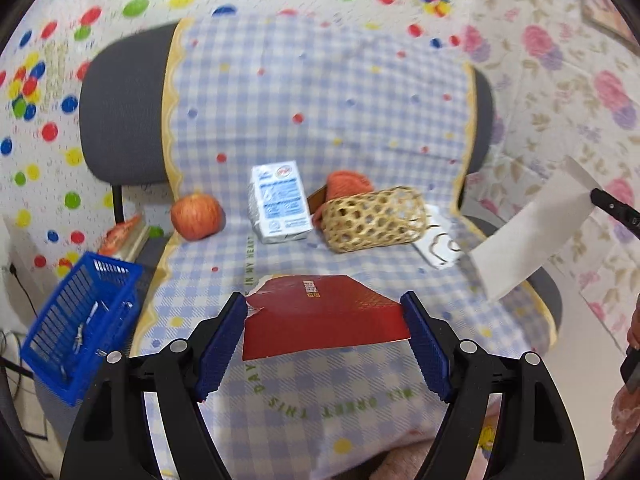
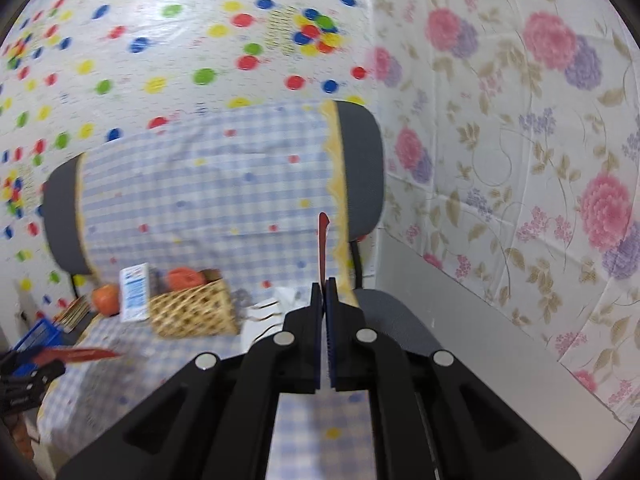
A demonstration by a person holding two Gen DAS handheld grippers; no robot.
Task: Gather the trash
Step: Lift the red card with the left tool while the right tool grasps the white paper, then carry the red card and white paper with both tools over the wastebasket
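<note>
A torn red paper packet (image 1: 320, 316) spans the gap between the blue pads of my left gripper (image 1: 324, 304), which is shut on it above the checked chair seat (image 1: 320, 384). My right gripper (image 2: 324, 284) is shut on a thin paper scrap (image 2: 323, 248), seen edge-on and red in the right wrist view. In the left wrist view the same paper scrap (image 1: 532, 236) looks white and hangs at the right from the right gripper's black tip (image 1: 612, 204). The left gripper with its red packet (image 2: 76, 354) shows at the lower left of the right wrist view.
An apple (image 1: 197, 216), a white and blue carton (image 1: 280, 202) and a tipped woven basket (image 1: 374, 222) with an orange ball (image 1: 348, 182) lie at the back of the seat. A white paper (image 1: 438, 246) lies beside the basket. A blue plastic basket (image 1: 80, 328) stands left of the chair.
</note>
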